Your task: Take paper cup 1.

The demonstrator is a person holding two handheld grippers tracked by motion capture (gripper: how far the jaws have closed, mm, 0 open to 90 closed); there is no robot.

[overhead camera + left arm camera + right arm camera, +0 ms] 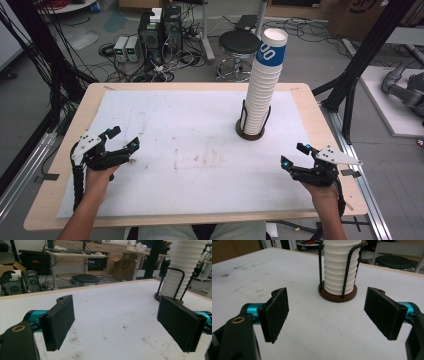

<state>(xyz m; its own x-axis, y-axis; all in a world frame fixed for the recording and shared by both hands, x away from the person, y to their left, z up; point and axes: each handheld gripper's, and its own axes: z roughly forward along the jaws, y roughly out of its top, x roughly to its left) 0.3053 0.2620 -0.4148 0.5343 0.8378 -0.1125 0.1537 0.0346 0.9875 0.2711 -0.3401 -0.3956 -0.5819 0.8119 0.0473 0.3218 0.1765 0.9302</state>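
From the high view, a tall stack of ribbed white paper cups [262,87] stands upright in a dark wire holder [250,131] with a round brown base, on the table's [60,150] far right part, nearer the far edge than the near one. The topmost cup carries a blue band with white print. A white sheet [190,150] covers most of the tabletop, leaving a wooden border all around. The left gripper [122,140] sits near the left edge with its jaws spread and nothing between them; the right gripper [295,155] sits near the right edge, jaws likewise apart and bare. Between the two hands lies a broad open stretch of stained sheet, and the cups stand well apart from both.

In the left gripper view, the cup stack [183,265] rises at the far right inside the black wire loops [175,282], with clear sheet reaching to the far edge.

In the right gripper view, the stack [339,267] stands straight ahead between the spread jaws but well beyond them, its holder's brown base [337,296] flat on the sheet near the far edge.
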